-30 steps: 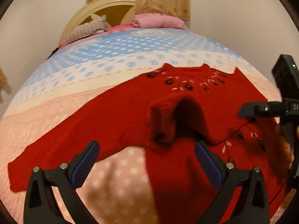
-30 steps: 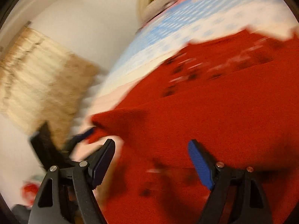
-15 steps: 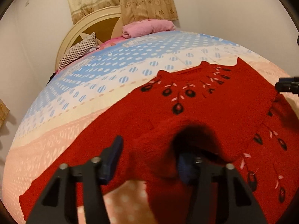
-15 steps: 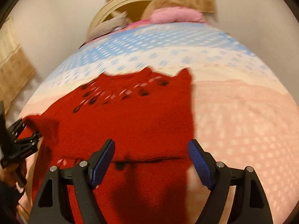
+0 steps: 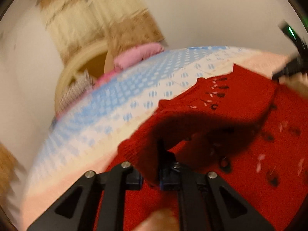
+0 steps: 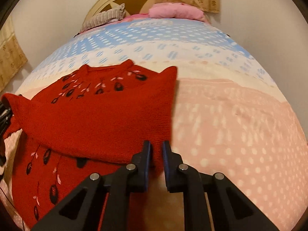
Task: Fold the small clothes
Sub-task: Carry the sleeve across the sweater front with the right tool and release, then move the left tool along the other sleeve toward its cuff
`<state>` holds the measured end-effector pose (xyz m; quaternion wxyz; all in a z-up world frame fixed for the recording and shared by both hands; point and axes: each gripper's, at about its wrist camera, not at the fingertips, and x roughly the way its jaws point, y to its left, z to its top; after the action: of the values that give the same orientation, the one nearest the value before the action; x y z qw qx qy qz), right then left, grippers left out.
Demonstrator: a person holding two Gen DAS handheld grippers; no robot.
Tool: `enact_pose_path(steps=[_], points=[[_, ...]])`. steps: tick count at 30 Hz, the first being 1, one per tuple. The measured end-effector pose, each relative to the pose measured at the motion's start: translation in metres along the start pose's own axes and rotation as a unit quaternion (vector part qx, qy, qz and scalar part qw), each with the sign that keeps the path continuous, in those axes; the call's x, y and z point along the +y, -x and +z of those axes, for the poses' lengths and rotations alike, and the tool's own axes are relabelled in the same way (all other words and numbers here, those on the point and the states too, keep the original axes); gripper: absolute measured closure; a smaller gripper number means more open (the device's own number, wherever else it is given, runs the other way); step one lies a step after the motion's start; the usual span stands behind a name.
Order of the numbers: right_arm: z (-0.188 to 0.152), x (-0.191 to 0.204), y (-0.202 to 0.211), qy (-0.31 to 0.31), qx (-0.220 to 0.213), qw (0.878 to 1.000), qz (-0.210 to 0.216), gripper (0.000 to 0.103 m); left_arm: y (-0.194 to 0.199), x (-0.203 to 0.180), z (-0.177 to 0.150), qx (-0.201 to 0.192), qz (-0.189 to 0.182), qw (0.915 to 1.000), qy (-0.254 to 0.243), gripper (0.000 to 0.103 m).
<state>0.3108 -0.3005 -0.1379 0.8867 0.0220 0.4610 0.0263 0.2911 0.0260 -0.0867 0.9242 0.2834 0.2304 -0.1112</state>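
1. Both sets of jaws have just been closing. My left gripper (image 5: 151, 175) is now clamped on a raised fold of the red sweater (image 6: 100, 119), knit between its pads.
2. My right gripper (image 6: 156, 163) now pinches the sweater's right edge.
3. The sweater lies partly folded on the dotted bedspread (image 6: 231, 115), sleeve already across.
4. Judgement: both corners secured; next fold can begin.

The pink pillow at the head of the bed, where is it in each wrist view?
Left wrist: pink pillow upper centre-left, blurred, before the curtain.
Right wrist: pink pillow top centre-right, below the curtain.
Shared landmark: red sweater on the bed.
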Motion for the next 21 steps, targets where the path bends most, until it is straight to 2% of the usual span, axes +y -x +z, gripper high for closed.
enact_pose_path(steps=[1, 3, 5, 8, 9, 10, 12, 13, 14, 15, 16, 17, 19, 21], points=[[-0.002, -0.004, 0.002, 0.000, 0.000, 1.000, -0.006, 0.092, 0.002, -0.001, -0.003, -0.010, 0.003, 0.9997, -0.021, 0.089], [-0.005, -0.011, 0.003, -0.003, 0.006, 1.000, -0.011, 0.095, 0.006, -0.009, -0.019, -0.028, 0.023, 0.9950, -0.093, 0.086], [-0.011, -0.020, 0.002, -0.008, 0.014, 1.000, -0.014, 0.095, 0.007, -0.019, -0.040, -0.027, 0.031, 0.9850, -0.168, 0.085], [-0.017, -0.029, 0.000, -0.017, 0.017, 1.000, -0.011, 0.095, 0.008, -0.035, -0.077, -0.013, 0.043, 0.9618, -0.270, 0.083], [-0.018, -0.030, 0.001, -0.018, 0.017, 1.000, -0.007, 0.095, 0.009, -0.038, -0.084, -0.010, 0.052, 0.9560, -0.288, 0.085], [-0.018, -0.030, 0.002, -0.020, 0.017, 1.000, -0.003, 0.095, 0.011, -0.036, -0.087, -0.014, 0.056, 0.9551, -0.291, 0.085], [-0.015, -0.031, 0.004, -0.029, 0.015, 0.999, 0.011, 0.095, 0.015, -0.026, -0.083, -0.009, 0.048, 0.9612, -0.272, 0.077], [-0.012, -0.031, 0.006, -0.034, 0.012, 0.999, 0.015, 0.094, 0.016, -0.018, -0.080, -0.006, 0.051, 0.9647, -0.258, 0.063], [-0.007, -0.031, 0.009, -0.040, 0.007, 0.999, 0.016, 0.086, 0.019, -0.008, -0.075, -0.010, 0.055, 0.9689, -0.241, 0.046], [-0.001, -0.030, 0.012, -0.046, 0.000, 0.999, 0.021, 0.077, 0.021, -0.001, -0.072, -0.013, 0.057, 0.9720, -0.228, 0.039], [0.005, -0.029, 0.014, -0.053, -0.008, 0.998, 0.031, 0.051, 0.023, 0.010, -0.069, -0.013, 0.061, 0.9765, -0.206, 0.028], [0.010, -0.028, 0.016, -0.060, -0.016, 0.997, 0.040, 0.030, 0.025, 0.016, -0.069, -0.012, 0.064, 0.9788, -0.194, 0.023], [0.023, -0.022, 0.016, -0.064, -0.030, 0.996, 0.054, 0.029, 0.026, 0.031, -0.069, -0.007, 0.065, 0.9852, -0.158, 0.023], [0.036, -0.011, 0.006, -0.057, -0.026, 0.997, 0.052, 0.029, 0.021, 0.039, -0.072, 0.004, 0.066, 0.9896, -0.128, 0.020]])
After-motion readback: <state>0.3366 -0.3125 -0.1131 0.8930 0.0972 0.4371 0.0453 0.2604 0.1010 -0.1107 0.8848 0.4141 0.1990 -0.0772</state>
